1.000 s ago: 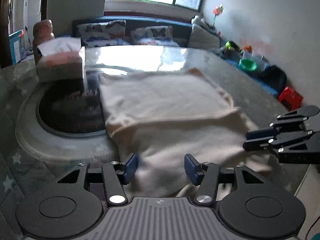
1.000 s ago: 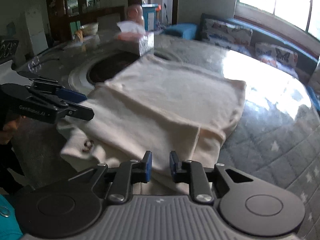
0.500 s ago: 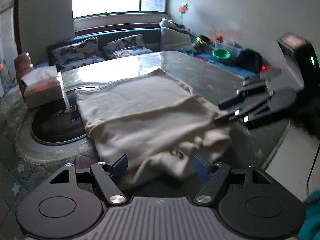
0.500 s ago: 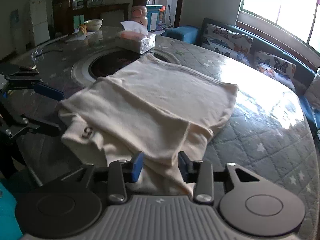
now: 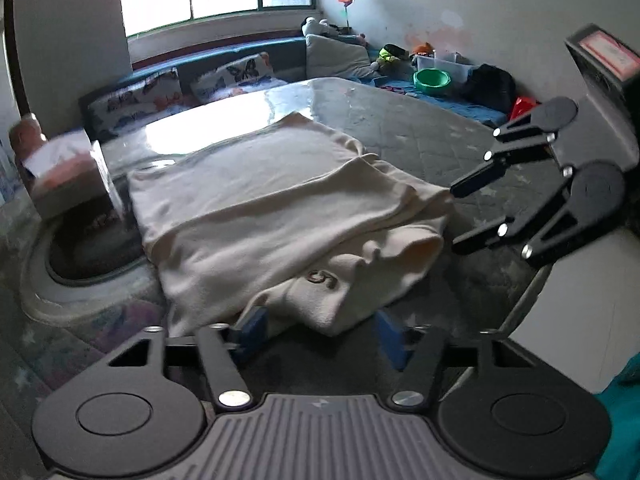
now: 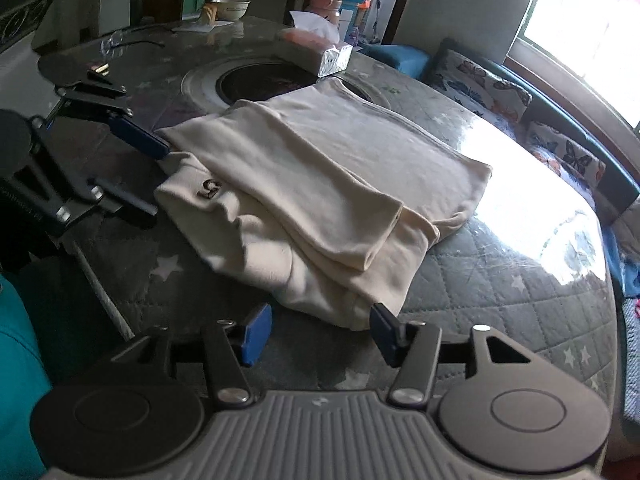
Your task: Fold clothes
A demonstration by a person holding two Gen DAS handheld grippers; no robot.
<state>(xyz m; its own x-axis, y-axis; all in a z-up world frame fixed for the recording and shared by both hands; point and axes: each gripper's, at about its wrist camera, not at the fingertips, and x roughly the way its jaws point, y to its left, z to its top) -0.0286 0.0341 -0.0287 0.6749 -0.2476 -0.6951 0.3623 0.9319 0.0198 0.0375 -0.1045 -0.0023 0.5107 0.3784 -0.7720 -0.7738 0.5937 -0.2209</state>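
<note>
1. Jaws first: our left gripper [image 5: 318, 330] is closing with a fold of the garment [image 5: 276, 200] lying between its pads, not yet pinched; our right gripper [image 6: 320, 330] is opening, its pads spread and bare, the cloth's corner just ahead of them.
2. We judge the garment half folded, lying on the table [image 6: 500, 280] ahead of both jaws.
3. We should seat each pad under all layers before lifting.
4. We should keep the cuff marked 5 [image 6: 209, 189] tucked in, since it bulges beside the left jaws.
</note>
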